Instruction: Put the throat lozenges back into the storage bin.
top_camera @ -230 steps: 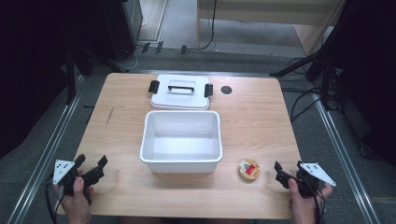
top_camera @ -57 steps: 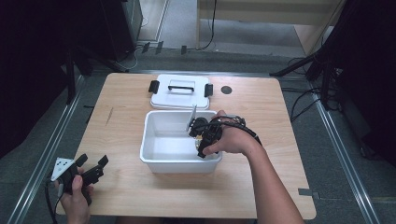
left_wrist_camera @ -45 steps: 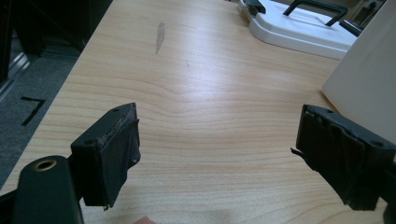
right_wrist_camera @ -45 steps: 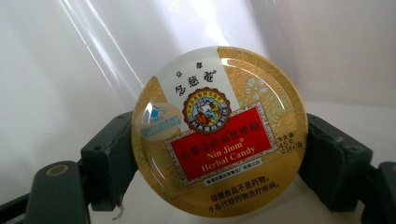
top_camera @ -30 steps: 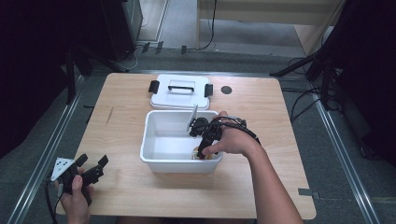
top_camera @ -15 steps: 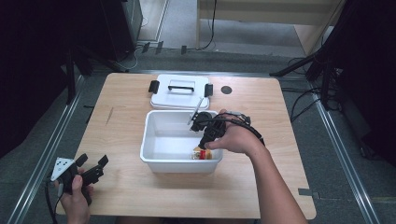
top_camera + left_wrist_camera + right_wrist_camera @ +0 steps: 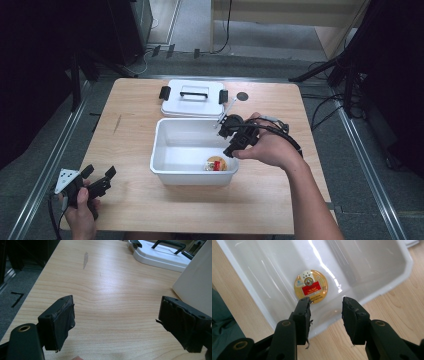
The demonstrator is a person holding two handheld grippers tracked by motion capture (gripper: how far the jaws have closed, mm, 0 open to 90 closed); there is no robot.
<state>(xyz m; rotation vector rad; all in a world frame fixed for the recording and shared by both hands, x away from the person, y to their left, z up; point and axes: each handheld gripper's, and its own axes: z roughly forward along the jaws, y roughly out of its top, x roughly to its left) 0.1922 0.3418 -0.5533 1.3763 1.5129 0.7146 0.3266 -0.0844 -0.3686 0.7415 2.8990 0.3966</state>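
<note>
**Kid:** White plastic tub (image 7: pixel 192 176) in the middle of the table (image 7: pixel 130 130). What is the little round gold thing (image 7: pixel 216 164) doing in it?

**Helper:** It lies flat on the tub's floor, in the near right corner. The tub is for keeping it, so I think that step is done. It may be a small tin or a sweet. The label is too small to read.

**Kid:** Why is the right gripper (image 7: pixel 231 150) up above it?

**Helper:** It hangs over that corner and points down at the gold thing. Its jaws are pulled in narrow, with nothing between them and nothing touching them. It holds nothing.

**Kid:** And the left gripper (image 7: pixel 99 171)?

**Helper:** It waits at the near left edge of the table, well apart from the tub. Its jaws stand wide, with bare wood between them.

**Kid:** Why is the lid (image 7: pixel 192 97) back there?

**Helper:** It lies flat just behind the tub, out of the way and close by. I guess it goes on next.
</note>
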